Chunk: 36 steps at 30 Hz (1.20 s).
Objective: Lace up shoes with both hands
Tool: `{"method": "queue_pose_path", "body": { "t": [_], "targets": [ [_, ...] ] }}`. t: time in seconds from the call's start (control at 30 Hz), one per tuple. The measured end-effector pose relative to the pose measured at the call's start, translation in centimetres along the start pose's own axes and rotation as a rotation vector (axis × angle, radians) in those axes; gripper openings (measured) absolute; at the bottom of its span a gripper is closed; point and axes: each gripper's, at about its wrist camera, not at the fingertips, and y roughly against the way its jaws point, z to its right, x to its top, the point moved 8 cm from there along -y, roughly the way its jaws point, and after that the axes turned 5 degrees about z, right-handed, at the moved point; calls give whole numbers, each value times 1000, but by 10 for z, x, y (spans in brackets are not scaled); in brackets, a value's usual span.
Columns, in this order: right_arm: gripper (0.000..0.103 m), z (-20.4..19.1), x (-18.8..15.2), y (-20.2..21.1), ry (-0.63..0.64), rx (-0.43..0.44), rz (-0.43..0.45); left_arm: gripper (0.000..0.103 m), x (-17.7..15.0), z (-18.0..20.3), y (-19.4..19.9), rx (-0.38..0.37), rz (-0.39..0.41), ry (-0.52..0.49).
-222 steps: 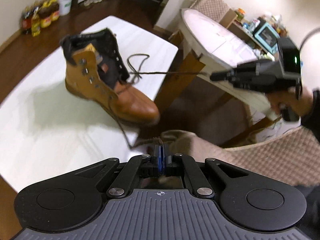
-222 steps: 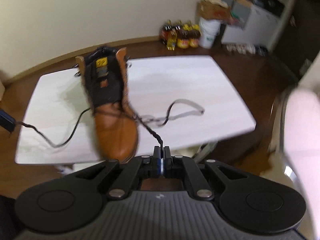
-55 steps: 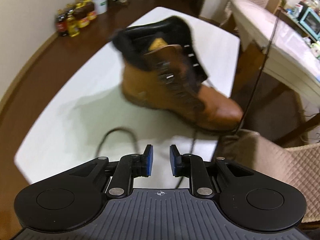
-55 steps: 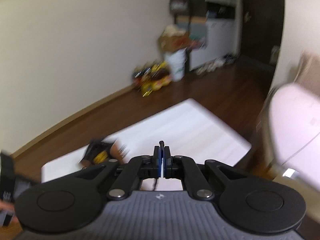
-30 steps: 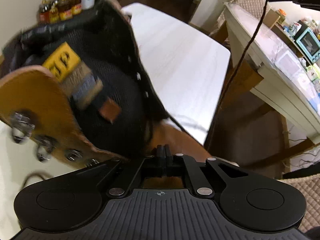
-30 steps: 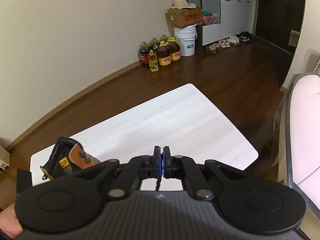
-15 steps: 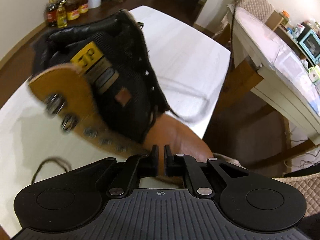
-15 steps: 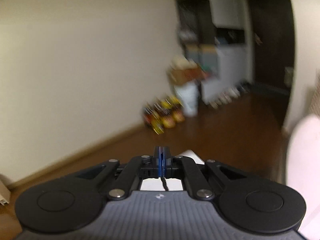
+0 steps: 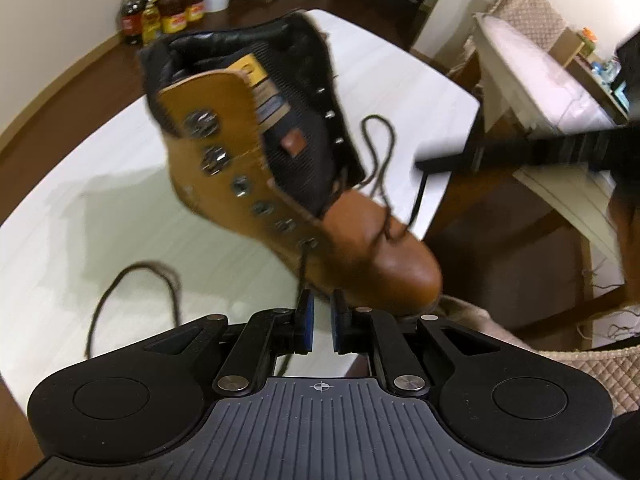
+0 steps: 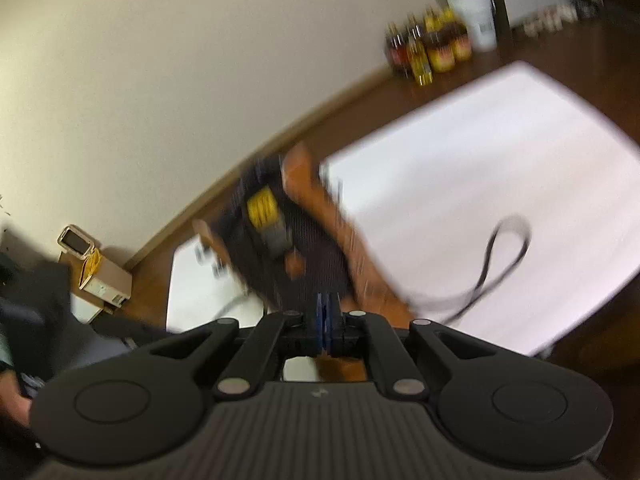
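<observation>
- Left gripper [image 9: 319, 322]: its blue-padded fingers stand slightly parted with only bare tabletop in the gap, so it holds nothing.
- The tan boot [image 9: 288, 184] lies just ahead of these fingers on the white table [image 9: 100, 208], its rounded toe ahead and to the right of them and its black-lined collar farther off, up and left.
- The left wrist view alone shows the row of metal eyelets [image 9: 240, 186] down the near flap and the yellow tongue label.
- One stretch of the dark lace [image 9: 132, 300] loops on the table ahead-left of the left gripper; another strand drops from the lowest eyelet toward its left finger, where whether it touches cannot be told.
- The right gripper [image 9: 420, 165] reaches in from the right of that view, blurred, with a short dark strand hanging beneath its tip.
- In the right wrist view the right gripper's pads are pressed together; whether lace sits between them cannot be told.
- That view, heavily blurred, shows the boot just ahead and left of the pads, and a lace loop ahead-right on the table.
- Only there does a small cardboard box [image 10: 96, 272] on the floor appear far left.
- Oil bottles [image 9: 160, 12] stand well beyond the table.
</observation>
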Motion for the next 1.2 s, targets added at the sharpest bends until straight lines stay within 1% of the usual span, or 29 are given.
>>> {"method": "queue_pose_path", "body": {
  "t": [0.03,0.1,0.23,0.3,0.4,0.6,0.7,0.8,0.83,0.87,0.9,1.0,1.13,1.2],
  "targets": [
    [3,0,-5,-6,-14,1,-9,9,-1,-2,0,3,-3,-2],
    [4,-5,-27,-22,-53,11,-68,9,-3,-10,2,16,-5,0],
    [14,-11,-51,-36,-131,29,-136,9,-9,-21,3,14,-16,16],
    [15,-13,-58,-38,-157,36,-150,9,-13,-25,1,-7,-25,20],
    [15,-5,-61,-26,-195,0,-134,9,-21,-23,-2,-46,-36,-15],
    [15,14,-63,0,-265,-86,-101,12,-28,-2,-17,-168,-40,-34],
    [16,24,-63,16,-301,-128,-91,13,-26,10,-23,-205,-36,-30],
    [16,32,-62,20,-340,-137,-86,12,-26,22,-34,-220,-48,-50],
    [16,35,-61,18,-358,-132,-82,12,-28,23,-37,-218,-58,-60],
    [16,38,-60,15,-377,-123,-78,9,-29,25,-40,-217,-67,-70],
    [16,41,-59,11,-396,-113,-73,3,-31,27,-44,-215,-77,-80],
    [18,40,-57,5,-466,-62,-73,2,-30,29,-39,-198,-68,-105],
    [27,41,-59,-11,-608,37,-94,2,-31,29,-27,-186,-55,-146],
    [27,41,-62,-19,-668,79,-111,2,-31,30,-19,-179,-48,-166]
  ]
}}
